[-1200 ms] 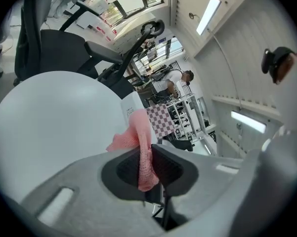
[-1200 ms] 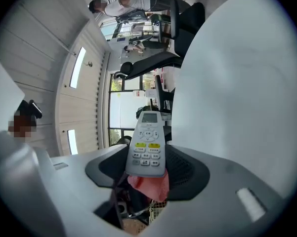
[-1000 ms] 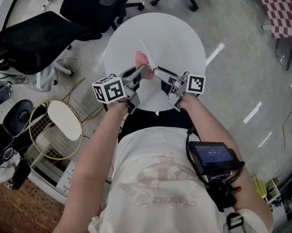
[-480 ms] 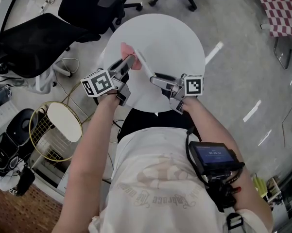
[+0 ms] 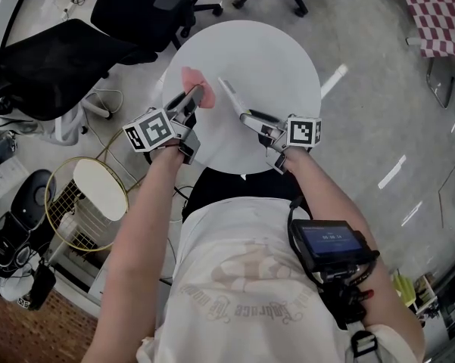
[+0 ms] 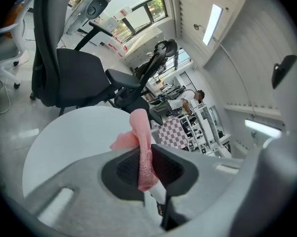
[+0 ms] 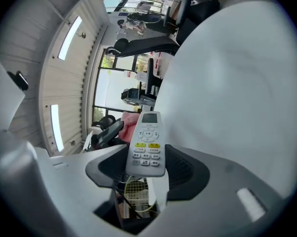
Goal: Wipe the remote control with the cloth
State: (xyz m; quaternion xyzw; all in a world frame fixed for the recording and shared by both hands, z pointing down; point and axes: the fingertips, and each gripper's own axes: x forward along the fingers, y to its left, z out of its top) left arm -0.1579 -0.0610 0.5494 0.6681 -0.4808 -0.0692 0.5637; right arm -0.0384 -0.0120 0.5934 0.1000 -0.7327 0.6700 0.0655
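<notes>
As right gripper [image 7: 148, 169] clamps it, remote [image 7: 147, 137] white with yellow buttons [image 7: 147, 145].

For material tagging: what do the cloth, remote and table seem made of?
Cloth: pink fabric, probably microfibre or knit; a fine mesh weave shows.
Remote: white hard plastic, slightly glossy, with moulded buttons, likely rubber.
Table: smooth white matte top, laminate or painted; cannot tell.

Button print on the remote control [image 7: 146, 147] is too tiny to read. Head view: pink cloth [image 5: 189, 76] partly hidden by the left gripper [image 5: 194, 94], and the checkered fabric [image 5: 439, 13] runs off the right edge.
</notes>
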